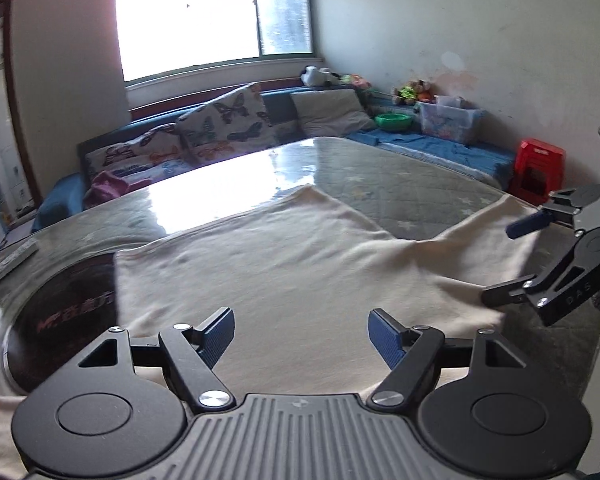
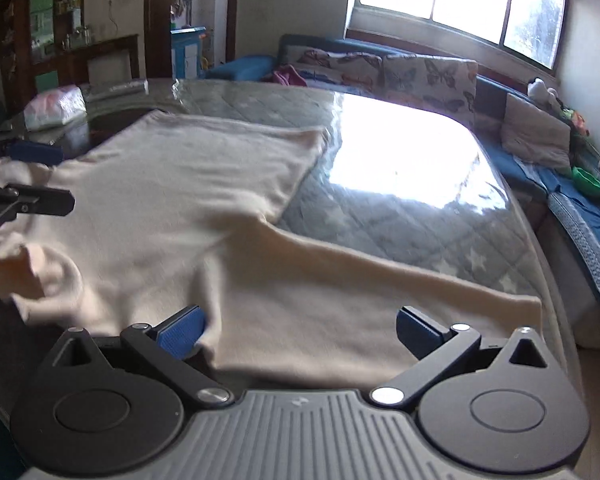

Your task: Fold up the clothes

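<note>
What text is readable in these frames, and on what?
"DAS": on the black arm of the right gripper, seen from the left wrist view.
Reddish lettering on the dark round mat beside the cream garment: blurred, unreadable.
Small mark on the left gripper body: too small to read.

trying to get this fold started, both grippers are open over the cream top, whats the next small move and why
Probably lower the right gripper and close it on the long sleeve, which lies stretched out sideways from the cream garment on the table. Both grippers are open and hold nothing; the left gripper hovers over the body.
</note>
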`<state>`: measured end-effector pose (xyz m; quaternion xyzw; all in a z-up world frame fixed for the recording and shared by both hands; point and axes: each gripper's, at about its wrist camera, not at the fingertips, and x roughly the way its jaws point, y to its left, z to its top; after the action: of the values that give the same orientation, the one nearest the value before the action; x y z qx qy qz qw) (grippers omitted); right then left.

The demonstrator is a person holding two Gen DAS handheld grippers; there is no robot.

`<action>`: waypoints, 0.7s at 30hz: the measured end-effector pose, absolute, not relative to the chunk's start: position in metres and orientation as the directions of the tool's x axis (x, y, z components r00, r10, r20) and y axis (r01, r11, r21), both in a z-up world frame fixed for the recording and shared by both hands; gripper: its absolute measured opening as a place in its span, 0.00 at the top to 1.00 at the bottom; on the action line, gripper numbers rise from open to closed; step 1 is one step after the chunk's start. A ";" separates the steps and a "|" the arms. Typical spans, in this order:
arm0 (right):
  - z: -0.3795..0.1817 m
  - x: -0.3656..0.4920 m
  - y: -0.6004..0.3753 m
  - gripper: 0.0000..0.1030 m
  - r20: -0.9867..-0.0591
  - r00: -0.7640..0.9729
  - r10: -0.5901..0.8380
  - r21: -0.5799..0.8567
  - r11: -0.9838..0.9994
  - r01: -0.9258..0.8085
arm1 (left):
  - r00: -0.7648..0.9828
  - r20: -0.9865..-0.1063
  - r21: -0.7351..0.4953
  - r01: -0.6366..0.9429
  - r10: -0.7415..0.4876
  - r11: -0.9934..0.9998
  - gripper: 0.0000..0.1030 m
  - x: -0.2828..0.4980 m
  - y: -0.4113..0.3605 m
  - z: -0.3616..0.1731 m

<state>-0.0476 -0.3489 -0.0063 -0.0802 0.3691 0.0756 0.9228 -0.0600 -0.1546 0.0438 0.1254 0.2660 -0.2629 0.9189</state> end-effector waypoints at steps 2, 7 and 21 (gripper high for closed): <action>-0.006 -0.050 -0.353 0.00 -0.688 0.722 0.076 -0.089 0.978 -0.188 | 0.702 -0.566 0.101 0.579 -0.432 0.809 0.26 -0.060 -0.167 0.040; 0.005 -0.053 -0.367 0.00 -0.651 0.756 0.064 -0.046 0.991 -0.124 | 0.679 -0.580 0.109 0.612 -0.450 0.783 0.26 -0.059 -0.185 0.033; -0.017 -0.039 -0.440 0.00 -0.679 0.729 -0.086 -0.003 0.993 0.115 | 0.625 -0.621 0.128 0.677 -0.473 0.725 0.26 -0.072 -0.202 0.014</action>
<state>-0.0386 -0.4403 -0.0171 0.0198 0.3639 -0.0541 0.9296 -0.0718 -0.2020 0.0140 0.1778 0.2862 -0.3253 0.8836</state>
